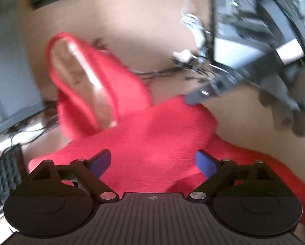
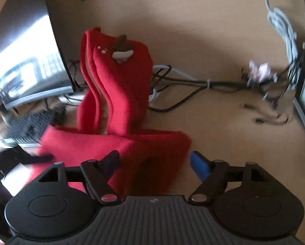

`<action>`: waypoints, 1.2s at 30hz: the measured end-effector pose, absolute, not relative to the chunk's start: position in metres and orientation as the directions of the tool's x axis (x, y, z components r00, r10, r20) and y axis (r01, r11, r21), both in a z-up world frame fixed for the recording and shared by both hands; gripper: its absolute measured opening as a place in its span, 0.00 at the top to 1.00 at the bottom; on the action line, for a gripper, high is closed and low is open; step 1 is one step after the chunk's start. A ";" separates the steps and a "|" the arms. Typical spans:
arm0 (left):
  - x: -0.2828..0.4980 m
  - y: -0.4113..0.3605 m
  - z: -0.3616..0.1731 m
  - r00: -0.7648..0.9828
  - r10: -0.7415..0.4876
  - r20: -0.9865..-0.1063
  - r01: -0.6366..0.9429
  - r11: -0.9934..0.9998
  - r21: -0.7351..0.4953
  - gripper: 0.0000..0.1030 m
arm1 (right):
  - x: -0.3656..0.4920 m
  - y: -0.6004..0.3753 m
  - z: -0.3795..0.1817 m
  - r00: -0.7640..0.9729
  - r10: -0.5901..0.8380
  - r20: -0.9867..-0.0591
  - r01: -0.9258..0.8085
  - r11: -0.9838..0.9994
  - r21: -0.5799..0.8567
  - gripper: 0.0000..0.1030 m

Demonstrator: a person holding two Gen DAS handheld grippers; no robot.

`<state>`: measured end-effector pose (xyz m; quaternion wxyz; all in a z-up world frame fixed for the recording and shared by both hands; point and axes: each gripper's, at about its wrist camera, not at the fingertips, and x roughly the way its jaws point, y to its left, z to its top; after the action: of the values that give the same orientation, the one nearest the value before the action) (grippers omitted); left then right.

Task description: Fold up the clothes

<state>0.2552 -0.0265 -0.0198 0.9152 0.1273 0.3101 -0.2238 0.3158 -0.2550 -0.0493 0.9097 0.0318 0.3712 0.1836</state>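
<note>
Over the red hooded fleece garment (image 1: 152,134) on the table (image 2: 224,40), both hand-held grippers, left (image 1: 153,163) and right (image 2: 155,163), are hovering open; each should pinch an edge squarely.

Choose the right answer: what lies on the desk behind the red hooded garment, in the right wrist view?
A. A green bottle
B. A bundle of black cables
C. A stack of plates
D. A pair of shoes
B: behind the red hooded garment, a bundle of black cables runs across the wooden desk.
</note>
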 end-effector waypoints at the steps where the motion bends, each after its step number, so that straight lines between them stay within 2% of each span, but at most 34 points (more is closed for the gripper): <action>1: 0.261 -0.019 -0.021 0.708 -0.317 -0.631 0.463 0.883 0.077 0.09 | 0.317 -0.249 -0.053 0.665 0.327 -0.671 -0.316 0.938 0.143 0.22; 8: 0.299 0.028 -0.049 0.638 -0.272 -0.721 0.289 0.952 -0.104 0.09 | 0.322 -0.211 -0.078 0.728 0.114 -0.676 -0.334 0.920 -0.204 0.16; 13: 0.277 0.026 -0.031 0.695 -0.229 -0.682 0.306 0.952 -0.008 0.09 | 0.300 -0.223 -0.058 0.745 0.177 -0.644 -0.328 0.937 -0.122 0.15; 19: 0.219 0.044 -0.008 0.755 -0.235 -0.612 0.341 0.938 0.061 0.06 | 0.243 -0.230 -0.034 0.761 0.220 -0.611 -0.348 0.933 -0.097 0.01; 26: 0.154 0.079 -0.011 0.729 -0.187 -0.659 0.345 0.931 0.117 0.04 | 0.162 -0.218 -0.031 0.718 0.227 -0.658 -0.442 0.879 -0.180 0.00; 32: 0.129 0.114 -0.014 0.698 -0.173 -0.695 0.317 0.945 0.083 0.03 | 0.114 -0.203 -0.040 0.641 0.293 -0.709 -0.467 0.882 -0.058 0.00; 36: 0.125 0.131 -0.011 0.692 -0.146 -0.707 0.263 0.963 0.058 0.03 | 0.078 -0.175 -0.051 0.573 0.347 -0.743 -0.591 0.803 -0.080 0.00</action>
<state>0.1249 0.1312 -0.0114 0.9165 0.0774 0.3762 -0.1115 0.0782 -0.1755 -0.0508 0.8718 -0.1622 0.3760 0.2690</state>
